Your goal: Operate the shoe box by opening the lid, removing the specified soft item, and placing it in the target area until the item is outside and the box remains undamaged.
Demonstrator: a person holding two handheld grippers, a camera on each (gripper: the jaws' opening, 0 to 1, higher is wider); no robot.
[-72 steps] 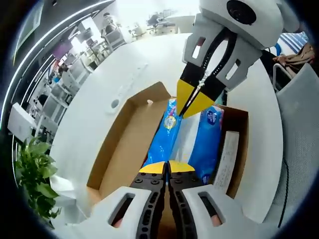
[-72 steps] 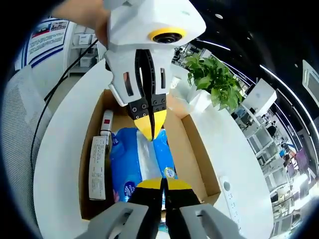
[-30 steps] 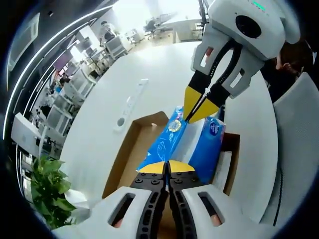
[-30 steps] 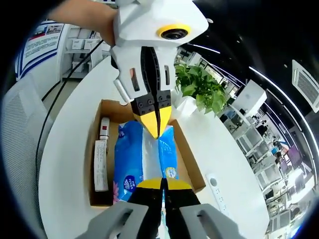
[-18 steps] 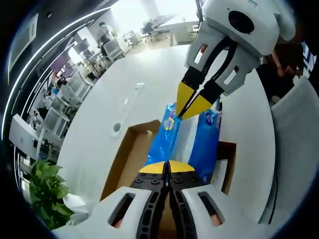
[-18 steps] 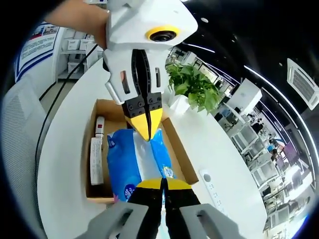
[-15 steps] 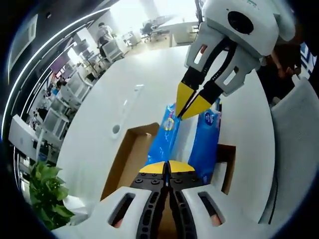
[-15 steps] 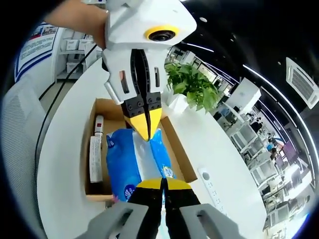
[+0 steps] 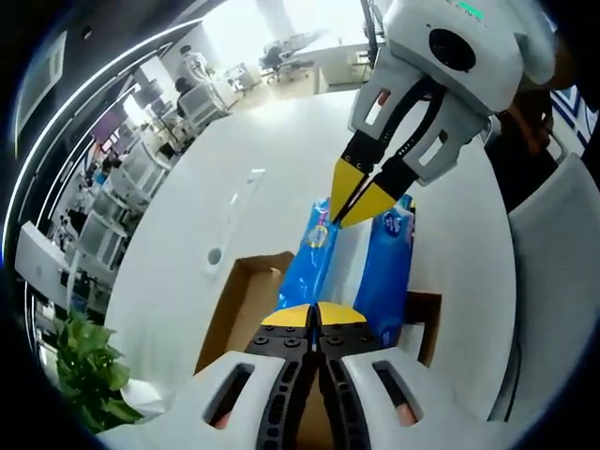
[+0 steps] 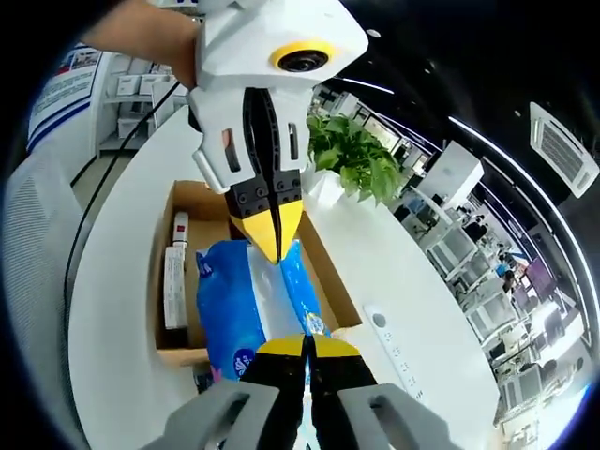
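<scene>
A blue soft pack of tissues (image 9: 386,272) with a pale middle stripe hangs above the open cardboard shoe box (image 9: 234,309). My left gripper (image 9: 314,316) is shut on its near end. Reaching in from the upper right, my right gripper (image 9: 359,202) is shut on its far end. In the right gripper view the same pack (image 10: 223,314) spans from my right gripper (image 10: 307,345) up to the left gripper (image 10: 269,246), over the box (image 10: 328,281). A hand (image 10: 141,33) holds the left gripper.
Slim white cartons (image 10: 172,274) lie along one inner side of the box. A white power strip (image 10: 387,333) rests on the round white table (image 9: 281,141). A potted plant (image 10: 352,150) stands past the box. A grey chair (image 9: 553,281) is beside the table.
Both grippers have risen with the pack held between them. The box now looks smaller and lower beneath it, and more of the pack hangs past the box's edge.
</scene>
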